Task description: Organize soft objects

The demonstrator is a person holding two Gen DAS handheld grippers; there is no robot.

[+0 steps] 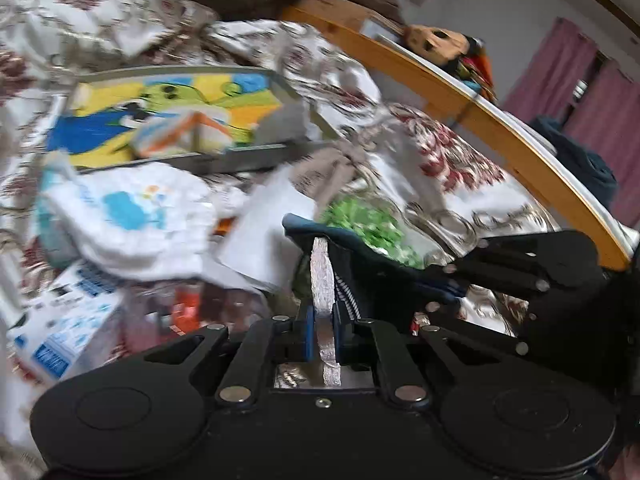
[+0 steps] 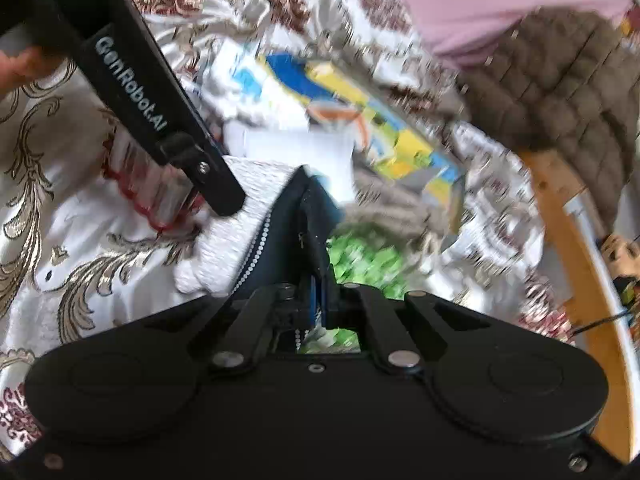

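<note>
My left gripper [image 1: 323,322] is shut on a white textured cloth [image 1: 322,280] that stands on edge between its blue pads. A dark navy pouch with a zipper [image 1: 360,256] wraps around that cloth. My right gripper [image 2: 318,300] is shut on the navy pouch [image 2: 280,232], and the white cloth [image 2: 236,216] lies inside it. The left gripper shows in the right wrist view [image 2: 216,188] at upper left, on the cloth. The right gripper shows in the left wrist view [image 1: 460,280] at right, on the pouch edge.
Everything lies on a floral bedspread [image 1: 440,152]. A grey tray [image 1: 248,156] holds a colourful cartoon cloth and a small box. A white cloth with blue print [image 1: 132,216], a green patterned item [image 1: 360,224] and a blue-white box [image 1: 68,328] lie around. A wooden bed rail [image 1: 480,116] runs along the right.
</note>
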